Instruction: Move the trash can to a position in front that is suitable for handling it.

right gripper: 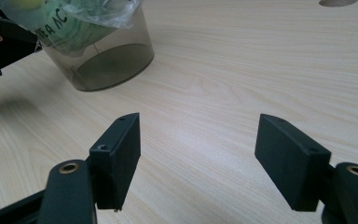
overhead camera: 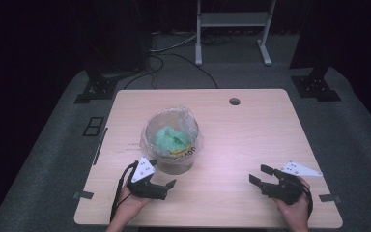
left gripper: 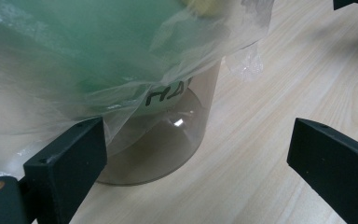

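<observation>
A smoky translucent plastic bin (overhead camera: 173,162) stands on the bench (overhead camera: 251,130), lined with a clear plastic bag (overhead camera: 189,121) whose rim folds out over its lip. Inside the bag lies crumpled green material (overhead camera: 169,137) with a bit of yellow (overhead camera: 176,151) on its near side (black lettering shows through the film). The left gripper (overhead camera: 160,181) sits just beside the bin's near side, jaws spread wide and holding nothing; in the left gripper view one jaw is right by the bag's overhang, though contact cannot be told. The right gripper (overhead camera: 260,175) rests well to the right of the bin, jaws wide apart and empty, with bare bench running from the bin to the cable hole (overhead camera: 234,101) beyond it.
</observation>
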`<state>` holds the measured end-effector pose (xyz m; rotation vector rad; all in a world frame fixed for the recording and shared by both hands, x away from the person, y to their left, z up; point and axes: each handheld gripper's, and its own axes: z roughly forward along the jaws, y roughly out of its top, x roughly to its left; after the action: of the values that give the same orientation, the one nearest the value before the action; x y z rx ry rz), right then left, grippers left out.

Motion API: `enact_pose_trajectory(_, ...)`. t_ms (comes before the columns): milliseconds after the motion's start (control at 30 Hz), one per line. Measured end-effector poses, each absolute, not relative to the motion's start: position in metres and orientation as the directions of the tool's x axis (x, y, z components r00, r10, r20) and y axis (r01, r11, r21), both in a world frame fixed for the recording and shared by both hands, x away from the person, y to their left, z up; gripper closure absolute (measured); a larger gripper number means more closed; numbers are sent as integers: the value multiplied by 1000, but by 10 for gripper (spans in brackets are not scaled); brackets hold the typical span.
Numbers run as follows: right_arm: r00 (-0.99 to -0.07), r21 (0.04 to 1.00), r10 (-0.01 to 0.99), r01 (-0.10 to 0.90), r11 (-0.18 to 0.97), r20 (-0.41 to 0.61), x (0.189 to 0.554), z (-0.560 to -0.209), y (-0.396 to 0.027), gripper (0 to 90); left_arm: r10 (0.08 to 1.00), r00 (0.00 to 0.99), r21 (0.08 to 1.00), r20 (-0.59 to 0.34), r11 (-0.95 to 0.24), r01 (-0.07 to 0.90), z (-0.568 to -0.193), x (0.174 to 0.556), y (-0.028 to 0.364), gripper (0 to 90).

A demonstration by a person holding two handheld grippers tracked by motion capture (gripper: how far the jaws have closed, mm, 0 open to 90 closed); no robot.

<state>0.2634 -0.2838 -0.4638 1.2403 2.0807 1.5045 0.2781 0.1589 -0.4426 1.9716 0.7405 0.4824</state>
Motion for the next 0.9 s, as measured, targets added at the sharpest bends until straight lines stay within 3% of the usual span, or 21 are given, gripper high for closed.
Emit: enact_pose_trajectory(900, -579, 881, 777, 468, 71, 245, 264, -464, -291, 304, 672, 740, 892, -1, -334, 304, -440, 330, 121, 34)
